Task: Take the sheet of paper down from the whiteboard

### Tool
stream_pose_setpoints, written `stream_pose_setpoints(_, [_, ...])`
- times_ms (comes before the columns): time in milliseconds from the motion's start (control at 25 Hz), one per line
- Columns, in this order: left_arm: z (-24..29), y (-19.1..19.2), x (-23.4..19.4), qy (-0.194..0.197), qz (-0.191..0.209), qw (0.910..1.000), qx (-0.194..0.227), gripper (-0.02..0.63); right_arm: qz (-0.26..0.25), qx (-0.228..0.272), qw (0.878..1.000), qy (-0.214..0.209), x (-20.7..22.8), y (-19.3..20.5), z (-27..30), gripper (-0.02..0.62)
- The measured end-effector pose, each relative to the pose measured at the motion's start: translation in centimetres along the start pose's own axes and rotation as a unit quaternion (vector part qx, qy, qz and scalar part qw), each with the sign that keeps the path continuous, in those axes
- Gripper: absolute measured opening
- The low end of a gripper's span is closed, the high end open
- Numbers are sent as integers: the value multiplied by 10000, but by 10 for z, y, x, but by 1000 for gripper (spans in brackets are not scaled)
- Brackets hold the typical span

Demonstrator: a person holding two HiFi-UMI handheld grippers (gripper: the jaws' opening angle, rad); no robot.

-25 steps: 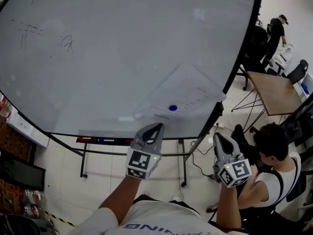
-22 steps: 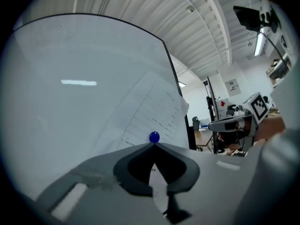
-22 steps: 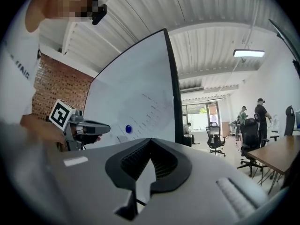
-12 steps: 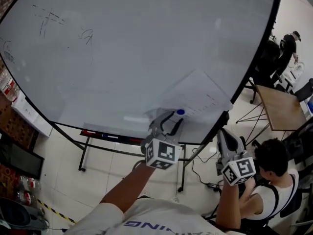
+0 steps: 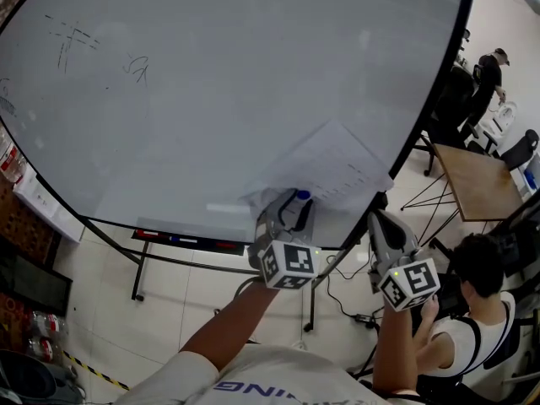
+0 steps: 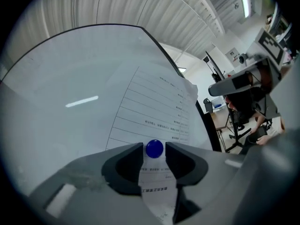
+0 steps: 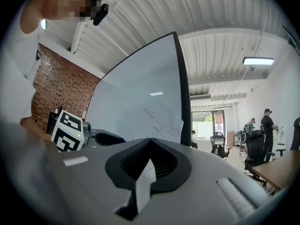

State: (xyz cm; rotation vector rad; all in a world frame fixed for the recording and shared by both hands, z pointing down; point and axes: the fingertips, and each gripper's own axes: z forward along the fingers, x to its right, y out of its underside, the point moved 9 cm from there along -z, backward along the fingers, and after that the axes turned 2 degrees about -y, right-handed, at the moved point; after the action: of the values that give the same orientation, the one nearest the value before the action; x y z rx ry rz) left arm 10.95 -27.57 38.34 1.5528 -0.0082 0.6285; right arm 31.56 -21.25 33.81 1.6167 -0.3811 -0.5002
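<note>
Left gripper (image 5: 294,202) facing whiteboard (image 5: 211,99): jaws opening, gripping nothing, blue magnet (image 6: 154,148) straight ahead between tips. Magnet pins sheet (image 6: 154,107) low on whiteboard, near right frame. Right gripper (image 7: 150,142) jaws together, nothing held that we see, right of sheet; we judge left nearer.

Floor: pale tiles (image 5: 181,298), glossy.
Side wall: red-brown brick (image 7: 61,86).
Ceiling: white ribbed panels (image 7: 220,41).
Light: one long lit fixture (image 7: 258,60) under the ceiling.
Far end: bright glazed opening (image 7: 206,118).
Table: brown wooden top (image 5: 477,180) on thin dark legs.
Chairs: dark office chairs (image 5: 516,148) just beside the table.
</note>
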Motion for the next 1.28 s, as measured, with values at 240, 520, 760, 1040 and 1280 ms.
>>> stream_pose_setpoints(240, [2,0,9,-632,370,9973,-31,144,13,-13,10000,-55,-4,1,1,6])
stream_pose_setpoints(520, [2,2,7,-490,139,9987,62,129,-93,-33,9998,154,9,-2,-2,6])
stream_pose_setpoints(760, [2,2,5,-369,35,9993,70,129,-378,-44,9971,659,28,-16,4,77])
stream_pose_setpoints(1040, [1,2,3,-243,-59,9996,91,129,-351,-136,9974,614,35,-21,21,178])
stream_pose_setpoints(1280, [1,2,1,-111,-223,9996,98,127,-305,-182,9963,779,34,-20,23,9])
